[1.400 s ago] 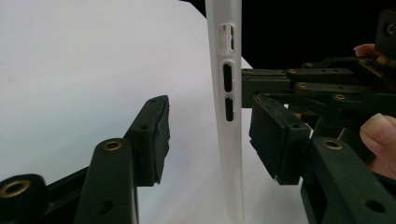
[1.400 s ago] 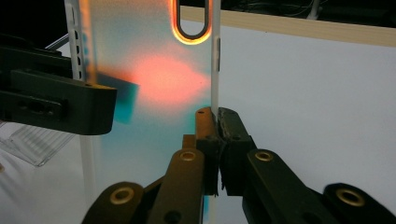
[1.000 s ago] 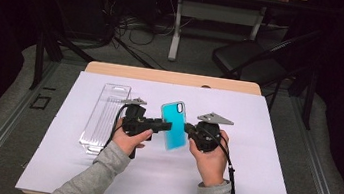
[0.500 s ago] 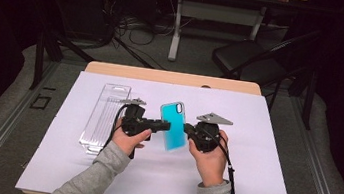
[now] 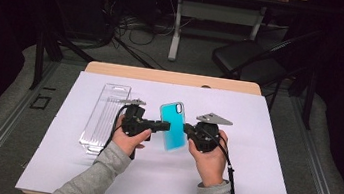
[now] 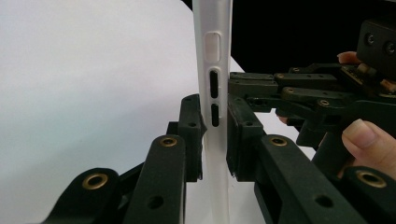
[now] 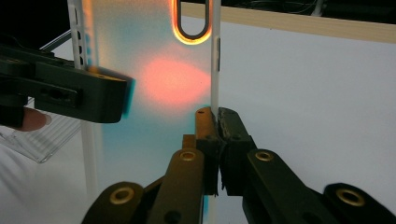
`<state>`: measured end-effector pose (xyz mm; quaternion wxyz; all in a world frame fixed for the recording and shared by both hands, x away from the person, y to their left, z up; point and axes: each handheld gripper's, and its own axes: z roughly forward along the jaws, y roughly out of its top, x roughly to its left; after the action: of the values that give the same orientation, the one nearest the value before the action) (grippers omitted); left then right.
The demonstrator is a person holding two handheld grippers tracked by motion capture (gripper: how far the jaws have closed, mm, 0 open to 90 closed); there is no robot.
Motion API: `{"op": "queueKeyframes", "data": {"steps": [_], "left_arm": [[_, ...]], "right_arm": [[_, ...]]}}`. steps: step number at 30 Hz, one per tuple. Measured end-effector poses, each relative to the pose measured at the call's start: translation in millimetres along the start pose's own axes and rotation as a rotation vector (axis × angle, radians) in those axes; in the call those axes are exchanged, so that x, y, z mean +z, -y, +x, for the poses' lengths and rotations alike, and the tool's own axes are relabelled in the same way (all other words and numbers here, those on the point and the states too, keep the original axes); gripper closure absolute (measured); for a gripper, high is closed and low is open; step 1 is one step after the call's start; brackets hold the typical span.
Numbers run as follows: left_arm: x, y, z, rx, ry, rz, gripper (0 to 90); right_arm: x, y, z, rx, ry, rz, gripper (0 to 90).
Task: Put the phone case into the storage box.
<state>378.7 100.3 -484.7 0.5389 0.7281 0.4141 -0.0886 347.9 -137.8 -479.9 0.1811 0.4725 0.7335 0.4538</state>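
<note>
My left gripper [image 5: 165, 125] has just been closing and is now clamping the phone case [image 5: 173, 126]. My right gripper [image 7: 217, 122] is pinching its opposite edge, so I'm holding it two-handed above the tabletop [image 5: 275, 141].

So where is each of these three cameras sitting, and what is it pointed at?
High view: above the person's side, looking forward and down on the table; both forearms, left gripper, right gripper.
Left gripper view: on the left gripper, looking along its jaws at the phone case edge; a thumb.
Right gripper view: on the right gripper, facing the case's back; a fingertip.
Shared: all show the case.
</note>
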Motion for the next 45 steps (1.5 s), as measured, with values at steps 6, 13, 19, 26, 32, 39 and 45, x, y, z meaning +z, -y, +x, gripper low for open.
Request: {"op": "queueKeyframes", "data": {"steps": [6, 13, 19, 26, 32, 39, 45], "left_arm": [[0.2, 0.2, 0.2, -0.010, 0.005, -0.002, 79.1], [-0.2, 0.5, 1.7, -0.029, 0.015, -0.006, 79.9], [-0.2, 0.8, 2.7, -0.041, 0.023, -0.009, 80.5], [0.0, 1.1, 4.2, -0.065, 0.036, -0.012, 80.7], [0.1, 1.3, 5.3, -0.079, 0.048, -0.014, 81.0], [0.2, 1.2, 5.5, -0.096, 0.060, -0.017, 81.1], [-0.2, 0.9, 5.7, -0.096, 0.064, -0.016, 81.2]], "right_arm": [[0.2, 0.2, -0.1, 0.004, 0.000, -0.002, 87.8], [0.5, 0.5, -0.1, 0.005, -0.002, -0.003, 87.8], [0.6, 0.6, 0.0, 0.005, -0.002, -0.004, 87.8], [1.1, 0.8, -0.5, 0.004, -0.003, -0.003, 87.8], [1.4, 1.0, -0.9, 0.007, -0.006, -0.003, 87.8], [1.1, 1.0, -1.2, 0.007, -0.006, -0.004, 87.8], [1.2, 1.0, -1.3, 0.010, -0.009, -0.005, 87.8]]}}
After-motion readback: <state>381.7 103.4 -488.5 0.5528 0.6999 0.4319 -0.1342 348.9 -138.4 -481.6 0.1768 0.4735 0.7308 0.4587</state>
